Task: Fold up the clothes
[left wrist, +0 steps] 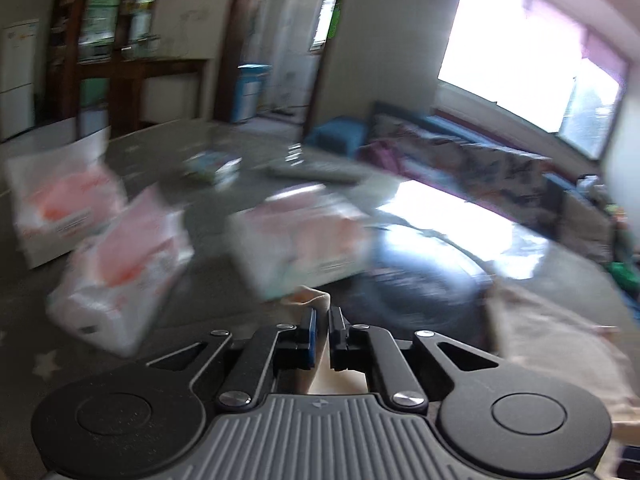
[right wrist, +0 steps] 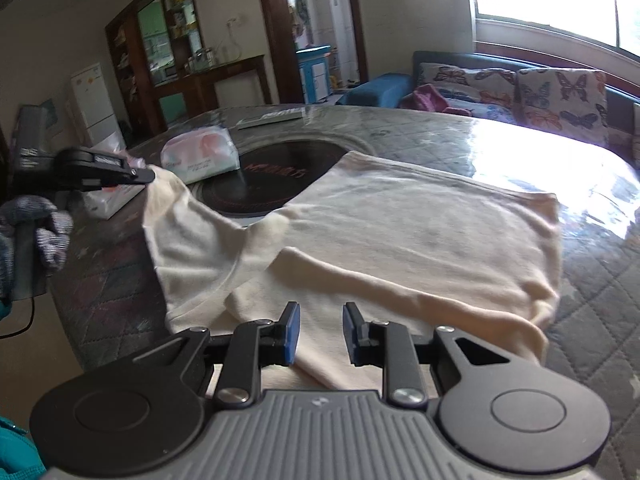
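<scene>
A cream long-sleeved shirt (right wrist: pixel 420 216) lies spread on the round table (right wrist: pixel 600 248). One sleeve (right wrist: pixel 360 280) is folded across its near part. My left gripper (left wrist: pixel 323 320) is shut on the other sleeve's end (left wrist: pixel 308 296); in the right wrist view it (right wrist: pixel 150 176) holds that sleeve (right wrist: pixel 180 216) lifted at the table's left side. My right gripper (right wrist: pixel 321 330) is open and empty, just above the folded sleeve at the shirt's near edge. The left wrist view is blurred by motion.
A dark round hob plate (right wrist: pixel 276 176) sits in the table's middle. Several pink-and-white tissue packs (left wrist: pixel 304 236) lie on the table's left and far part, one shows in the right wrist view (right wrist: pixel 200 154). A sofa with butterfly cushions (right wrist: pixel 520 88) stands behind.
</scene>
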A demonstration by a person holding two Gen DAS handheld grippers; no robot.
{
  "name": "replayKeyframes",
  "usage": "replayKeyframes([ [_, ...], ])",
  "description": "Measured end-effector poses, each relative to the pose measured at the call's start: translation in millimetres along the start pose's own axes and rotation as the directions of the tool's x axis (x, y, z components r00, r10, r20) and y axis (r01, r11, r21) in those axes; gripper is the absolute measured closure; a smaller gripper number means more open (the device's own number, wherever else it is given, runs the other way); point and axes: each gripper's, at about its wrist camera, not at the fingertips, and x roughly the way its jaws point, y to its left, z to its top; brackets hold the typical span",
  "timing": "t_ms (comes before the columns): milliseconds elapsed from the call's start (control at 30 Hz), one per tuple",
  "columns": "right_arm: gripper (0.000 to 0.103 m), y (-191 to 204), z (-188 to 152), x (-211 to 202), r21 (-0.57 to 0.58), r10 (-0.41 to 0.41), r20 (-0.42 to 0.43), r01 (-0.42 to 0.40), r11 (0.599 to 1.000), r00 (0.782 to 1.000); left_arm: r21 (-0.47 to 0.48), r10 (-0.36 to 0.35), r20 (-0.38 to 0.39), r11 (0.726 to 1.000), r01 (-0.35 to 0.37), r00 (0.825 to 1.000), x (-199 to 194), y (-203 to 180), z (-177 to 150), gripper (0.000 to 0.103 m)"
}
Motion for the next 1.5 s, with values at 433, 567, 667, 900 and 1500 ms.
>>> replayKeyframes([
  [433,0.08,-43,-16,-34,0.142,-0.093,0.062,0.084,0.986,0.994,0.174,-0.446,-0.078,0.874,0.453,0.892,-37,-145,-3,0.097],
  [567,0.08,-61,-25,-45,0.202,-0.132,0.065,0.116,0.972,0.989,0.198,-0.528,-0.163,0.81,0.551,0.834,-33,-181,-22,0.097],
  [667,0.08,-70,-30,-51,0.23,-0.156,0.066,0.137,0.964,0.986,0.209,-0.569,-0.225,0.765,0.609,0.791,-30,-202,-42,0.097],
  [900,0.08,-85,-35,-60,0.277,-0.199,0.07,0.173,0.945,0.978,0.198,-0.585,-0.367,0.711,0.675,0.724,-16,-217,-77,0.096],
  [1500,0.08,-66,-22,-25,0.234,-0.096,0.01,0.091,0.968,0.995,0.263,-0.494,-0.319,0.774,0.576,0.809,-13,-149,-55,0.062],
])
